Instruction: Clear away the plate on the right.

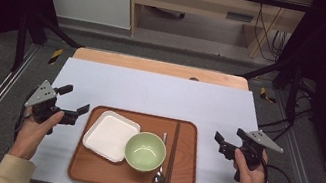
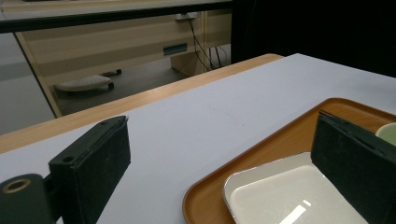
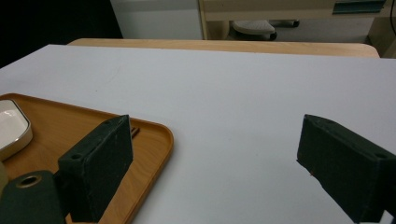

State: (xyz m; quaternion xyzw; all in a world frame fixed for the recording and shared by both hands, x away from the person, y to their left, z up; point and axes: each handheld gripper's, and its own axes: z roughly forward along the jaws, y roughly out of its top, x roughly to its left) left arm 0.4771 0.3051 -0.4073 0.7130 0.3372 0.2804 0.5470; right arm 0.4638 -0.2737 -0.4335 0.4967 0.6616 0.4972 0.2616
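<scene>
spoon (image 1: pixel 159 172) lengthwise front-to-back, bowl end nearest person

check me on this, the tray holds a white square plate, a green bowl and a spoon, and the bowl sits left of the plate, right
Not quite: the bowl sits right of the plate, not left, as the high view shows. The rest stands: both are on the tray, with the spoon beside the bowl.

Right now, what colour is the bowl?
Light green. The bowl shows best in the high view, sitting on the tray.
</scene>
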